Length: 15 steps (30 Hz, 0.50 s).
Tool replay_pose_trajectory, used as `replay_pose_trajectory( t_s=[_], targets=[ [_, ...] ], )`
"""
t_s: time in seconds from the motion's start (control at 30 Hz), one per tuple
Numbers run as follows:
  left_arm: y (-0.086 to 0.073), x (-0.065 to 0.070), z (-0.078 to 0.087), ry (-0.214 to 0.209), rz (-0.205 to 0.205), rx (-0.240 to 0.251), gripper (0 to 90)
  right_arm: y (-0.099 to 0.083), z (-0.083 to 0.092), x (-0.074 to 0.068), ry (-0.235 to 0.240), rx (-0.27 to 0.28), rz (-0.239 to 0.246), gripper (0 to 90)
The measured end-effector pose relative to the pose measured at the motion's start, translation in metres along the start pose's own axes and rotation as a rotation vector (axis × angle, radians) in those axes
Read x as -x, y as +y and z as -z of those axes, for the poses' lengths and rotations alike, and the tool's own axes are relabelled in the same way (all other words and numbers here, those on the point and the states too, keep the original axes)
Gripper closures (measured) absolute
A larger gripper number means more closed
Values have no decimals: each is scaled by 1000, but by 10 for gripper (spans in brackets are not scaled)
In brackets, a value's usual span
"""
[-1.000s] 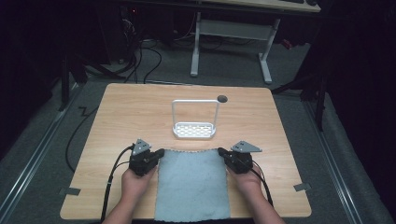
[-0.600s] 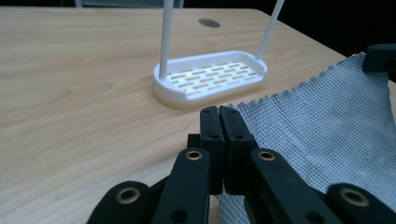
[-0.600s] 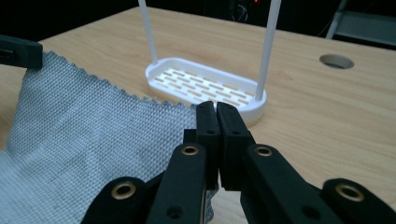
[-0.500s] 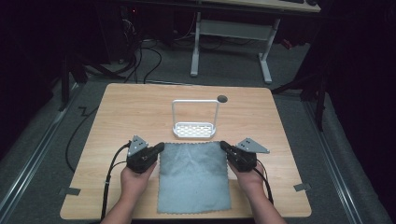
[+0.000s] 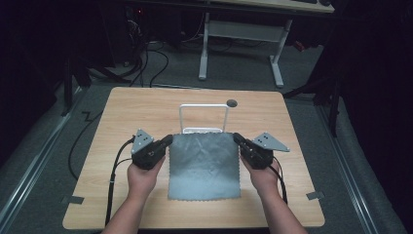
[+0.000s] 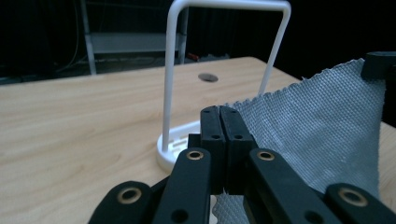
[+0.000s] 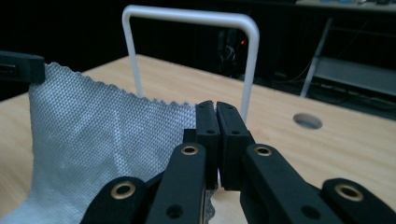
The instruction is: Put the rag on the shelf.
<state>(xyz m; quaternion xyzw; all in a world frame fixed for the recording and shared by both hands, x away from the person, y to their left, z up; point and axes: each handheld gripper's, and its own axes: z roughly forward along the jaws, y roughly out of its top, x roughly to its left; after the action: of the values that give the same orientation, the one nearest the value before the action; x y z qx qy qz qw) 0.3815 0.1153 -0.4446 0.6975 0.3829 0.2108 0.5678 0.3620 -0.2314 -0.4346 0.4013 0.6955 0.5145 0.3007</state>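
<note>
Between the two grippers a grey cloth is stretched flat, its near half on the table, its far edge lifted. Left gripper has its jaws pressed together on the far left corner of the cloth; right gripper likewise clamps the far right corner. Left gripper view: jaws meet with no gap, woven cloth fanning out to their right. Right gripper view: jaws together, cloth spreading to their left, slight sag in the middle.

Just ahead of both jaw tips stands a white wire rack, an upright hoop on a flat slotted base; the cloth's far edge sits right at the base and partly covers it in the high view. Hoop bar is above jaw level in both gripper views.

Judgement: step in hand is carrying the held edge toward the rack, likely to drape the cloth over the bar. Next move calls for raising both grippers together, level, above the bar, then forward. Keep tension even; uneven lift would skew the cloth or snag the hoop and tip the rack
</note>
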Motion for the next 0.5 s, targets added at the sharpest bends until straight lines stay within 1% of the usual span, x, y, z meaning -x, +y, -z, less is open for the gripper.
replay_pose_trajectory(
  t_s=[0.03, 0.13, 0.17, 0.2, 0.23, 0.27, 0.3, 0.33, 0.37, 0.43, 0.47, 0.5],
  targets=[
    [3, 1, 0, -1, -2, 6, 899, 4, 1, 0, 0, 8, -5, 891],
    [15, 3, 2, -4, -7, 40, 899, 14, 5, 1, -9, 49, 7, 891],
    [15, 3, 2, -4, -7, 40, 899, 14, 5, 1, -9, 49, 7, 891],
    [22, 4, 3, -4, -11, 60, 900, 22, 8, 2, -12, 69, 2, 891],
    [25, 4, 4, -4, -12, 65, 900, 25, 9, 2, -14, 79, -1, 891],
    [29, 4, 5, -3, -20, 70, 900, 27, 10, 3, -15, 85, -4, 891],
    [29, 4, 5, -3, -20, 70, 900, 27, 10, 3, -15, 85, -4, 891],
    [37, 5, 6, -4, -31, 88, 900, 35, 12, 4, -20, 106, 0, 891],
    [40, 6, 7, -2, -38, 94, 900, 38, 13, 4, -20, 113, 0, 891],
    [42, 6, 7, -2, -41, 100, 900, 43, 14, 5, -24, 130, 6, 891],
    [48, 6, 8, 0, -47, 115, 900, 47, 15, 6, -23, 140, 9, 891],
    [48, 6, 8, 0, -47, 115, 900, 47, 15, 6, -23, 140, 9, 891]
  ],
)
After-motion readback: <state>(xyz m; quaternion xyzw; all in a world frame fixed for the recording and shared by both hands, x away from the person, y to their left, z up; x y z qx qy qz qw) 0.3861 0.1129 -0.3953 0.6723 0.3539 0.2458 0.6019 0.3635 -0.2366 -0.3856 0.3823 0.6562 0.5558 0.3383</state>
